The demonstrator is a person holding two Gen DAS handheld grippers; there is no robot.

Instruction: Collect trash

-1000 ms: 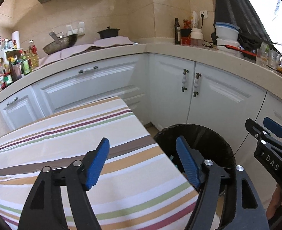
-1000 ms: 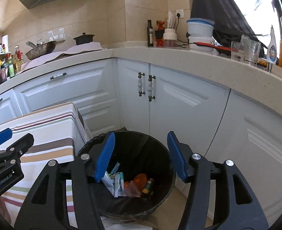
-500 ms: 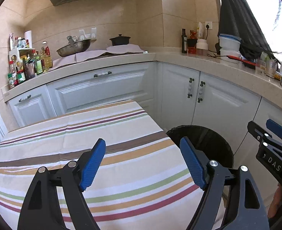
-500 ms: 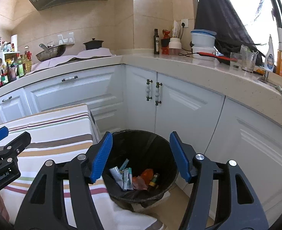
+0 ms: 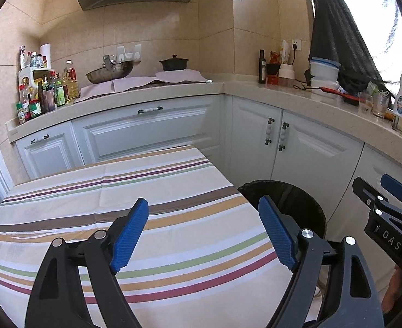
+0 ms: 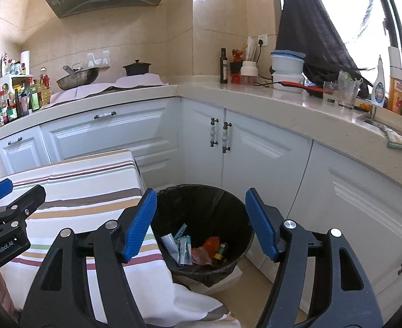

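Note:
A black-lined trash bin point(image 6: 228, 205) stands on the floor to the right of the striped table point(image 5: 119, 191). It holds several bits of trash point(image 6: 195, 248): white tubes, an orange wrapper, a small bottle. My right gripper point(image 6: 201, 224) is open and empty, above and in front of the bin. My left gripper point(image 5: 203, 235) is open and empty above the table's striped cloth. The bin's rim also shows in the left wrist view point(image 5: 291, 188). Each gripper shows at the edge of the other's view.
White cabinets point(image 6: 255, 164) wrap around behind the bin under a beige counter point(image 6: 296, 109) with bottles, jars and glasses. A wok point(image 5: 110, 72) and a black pot point(image 5: 173, 63) sit on the stove side. A white cloth lies on the floor by the bin.
Both grippers have pulled back and risen, so the bin and table look farther away. Both stayed open and empty.

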